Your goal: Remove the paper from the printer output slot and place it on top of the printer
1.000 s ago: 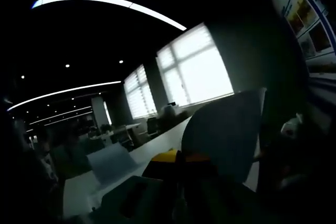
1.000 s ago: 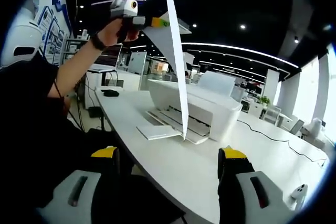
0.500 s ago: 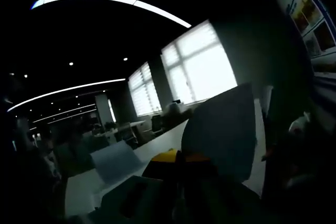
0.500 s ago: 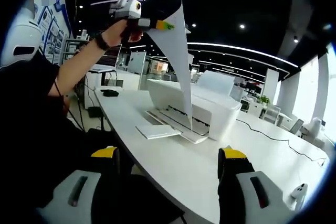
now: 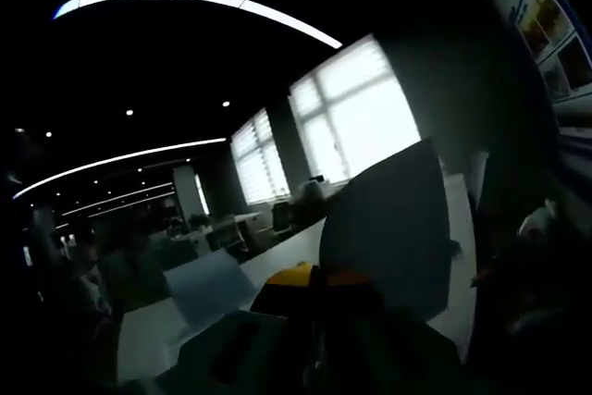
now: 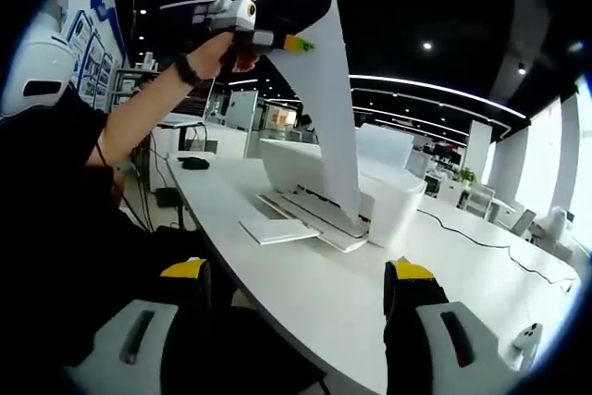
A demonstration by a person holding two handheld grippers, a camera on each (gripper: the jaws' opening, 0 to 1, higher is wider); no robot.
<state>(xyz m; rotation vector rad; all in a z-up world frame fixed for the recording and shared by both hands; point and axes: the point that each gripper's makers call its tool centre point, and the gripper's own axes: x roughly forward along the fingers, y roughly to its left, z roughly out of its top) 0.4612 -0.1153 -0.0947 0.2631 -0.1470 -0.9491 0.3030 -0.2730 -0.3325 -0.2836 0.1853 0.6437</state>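
Observation:
In the right gripper view the left gripper is held high in a person's hand, shut on the top corner of a white paper sheet. The sheet hangs down in front of the white printer on the desk. My right gripper stands open low at the desk's near edge, nothing between its yellow-tipped fingers. In the dark left gripper view the left gripper has its yellow tips pressed together on the paper sheet, which rises to the right.
The printer's output tray juts toward me, with a small white pad beside it on the long white desk. A cable trails right of the printer. The person's arm and dark torso sit at left. Bright windows face the left gripper.
The left gripper has carried the paper rightward and slightly higher, over the printer's front; the sheet has turned from edge-on to showing its face. The right gripper has not moved.

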